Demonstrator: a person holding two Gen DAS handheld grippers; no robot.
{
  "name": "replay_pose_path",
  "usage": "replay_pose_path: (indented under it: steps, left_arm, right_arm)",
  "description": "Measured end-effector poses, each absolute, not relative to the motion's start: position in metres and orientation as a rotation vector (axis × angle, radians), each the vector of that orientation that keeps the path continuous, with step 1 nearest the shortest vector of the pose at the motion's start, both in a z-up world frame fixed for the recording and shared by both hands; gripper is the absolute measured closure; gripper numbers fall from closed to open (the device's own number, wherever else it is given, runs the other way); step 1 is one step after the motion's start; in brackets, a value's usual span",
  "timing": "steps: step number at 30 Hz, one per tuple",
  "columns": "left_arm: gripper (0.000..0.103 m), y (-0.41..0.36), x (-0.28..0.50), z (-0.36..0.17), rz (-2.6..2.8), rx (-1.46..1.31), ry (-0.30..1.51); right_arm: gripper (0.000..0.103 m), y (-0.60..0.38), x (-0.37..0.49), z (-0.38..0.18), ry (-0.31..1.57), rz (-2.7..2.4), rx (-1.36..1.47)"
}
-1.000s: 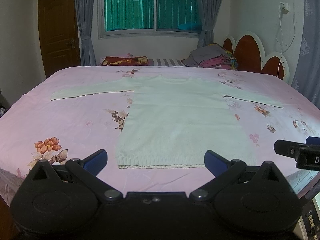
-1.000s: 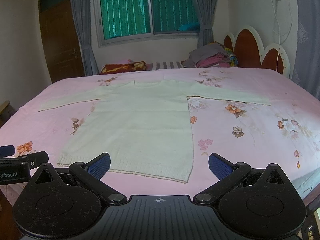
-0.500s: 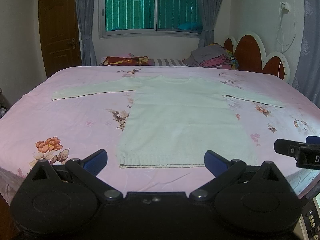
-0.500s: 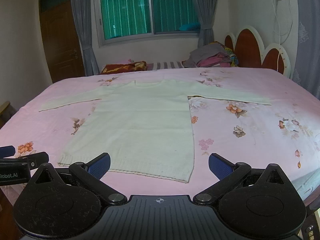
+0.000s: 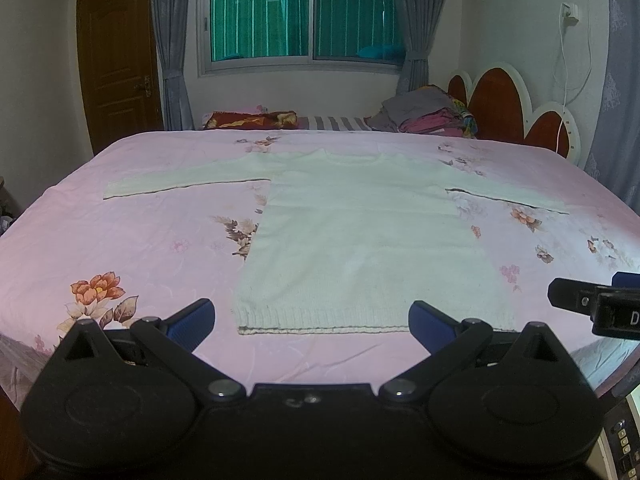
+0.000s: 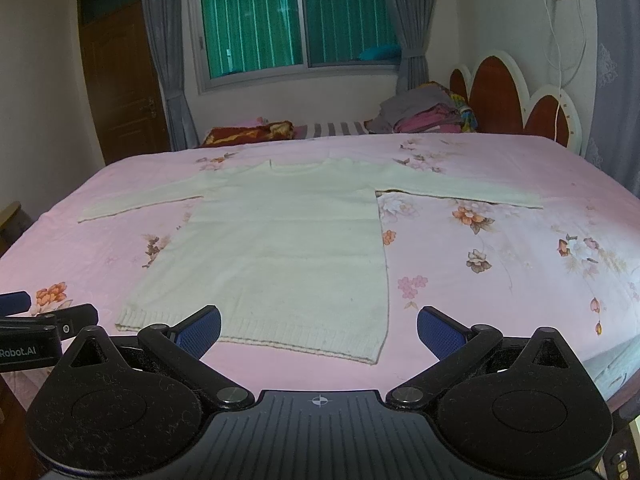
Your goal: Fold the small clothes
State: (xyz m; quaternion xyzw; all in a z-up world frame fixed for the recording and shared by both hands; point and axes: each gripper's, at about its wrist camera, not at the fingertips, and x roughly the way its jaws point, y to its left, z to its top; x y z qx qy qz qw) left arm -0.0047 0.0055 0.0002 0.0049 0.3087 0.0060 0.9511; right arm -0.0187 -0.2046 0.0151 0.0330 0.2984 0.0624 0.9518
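Observation:
A pale cream knitted sweater [image 5: 360,232] [image 6: 288,240] lies flat on the pink floral bedsheet [image 5: 140,240] [image 6: 500,260], both sleeves stretched out sideways and the ribbed hem toward me. My left gripper [image 5: 312,318] hovers open just short of the hem, nothing between its blue pads. My right gripper [image 6: 318,330] is open too, above the hem's right half, empty. Each gripper shows at the edge of the other's view: the right gripper [image 5: 592,308] and the left gripper [image 6: 40,328].
A stack of folded clothes [image 5: 424,114] and a red patterned pillow [image 5: 252,120] sit at the far side of the bed. A scalloped red headboard [image 5: 516,108] stands at the right, a brown door [image 5: 116,60] at the left, and a window behind.
Both views have barely shifted; the sweater appears very slightly higher in frame. Both grippers remain open and empty.

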Motion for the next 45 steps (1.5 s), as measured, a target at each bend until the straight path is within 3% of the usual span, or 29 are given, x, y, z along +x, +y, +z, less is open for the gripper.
replay_pose_path:
  steps: [14,34,45]
  left_arm:
    - [0.000,0.005,0.033,0.004,-0.017,-0.001,0.590]
    - [0.000,0.033,0.171,0.007,-0.088,-0.013,0.554]
    - [0.000,-0.022,0.232,-0.018,-0.188,0.029,0.633]
  right_arm:
    - [0.000,-0.206,0.016,0.017,0.591,0.112,0.068]
    - [0.000,-0.192,0.152,0.019,0.588,0.014,0.074]
    - [0.000,-0.234,0.201,0.011,0.607,-0.091,0.092]
